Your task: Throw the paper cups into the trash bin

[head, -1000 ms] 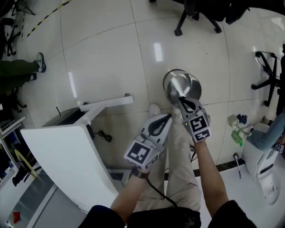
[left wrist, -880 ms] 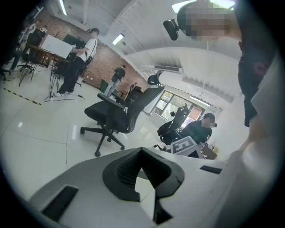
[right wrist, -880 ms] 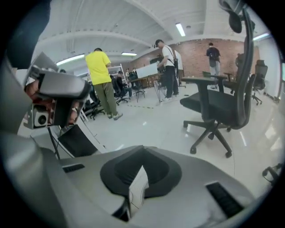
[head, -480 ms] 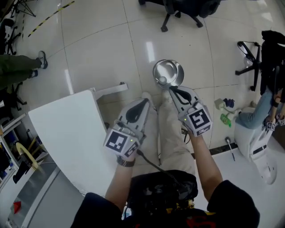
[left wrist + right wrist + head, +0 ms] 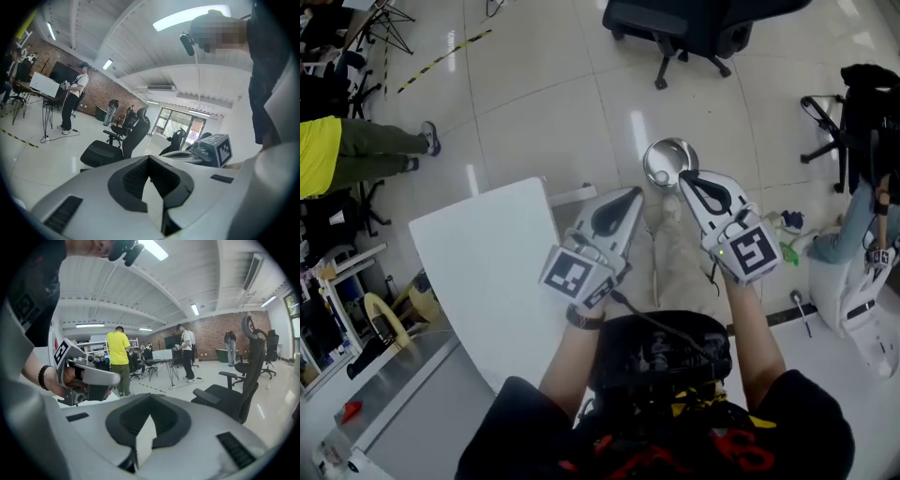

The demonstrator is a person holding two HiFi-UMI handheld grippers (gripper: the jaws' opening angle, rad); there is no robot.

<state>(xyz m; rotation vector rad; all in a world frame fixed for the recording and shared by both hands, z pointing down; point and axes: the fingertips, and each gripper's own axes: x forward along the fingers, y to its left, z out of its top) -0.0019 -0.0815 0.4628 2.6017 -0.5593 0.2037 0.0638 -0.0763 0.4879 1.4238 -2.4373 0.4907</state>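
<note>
Left gripper and right gripper both have their jaws pressed together, tips meeting, with nothing pinched between them; each gripper view shows only bare floor through the small gap behind the closed tips. The person holds them side by side in front of the body, both pointing forward and slightly downward, a little apart from each other. The trash bin, round and of shiny metal, stands on the pale tiled floor just beyond the person's legs; in the head view it lies right past the right gripper's tip. A white table stands at the person's left, close beside the left gripper. A black office chair sits farther off, beyond the bin. Another person in a yellow shirt stands well apart.
</note>
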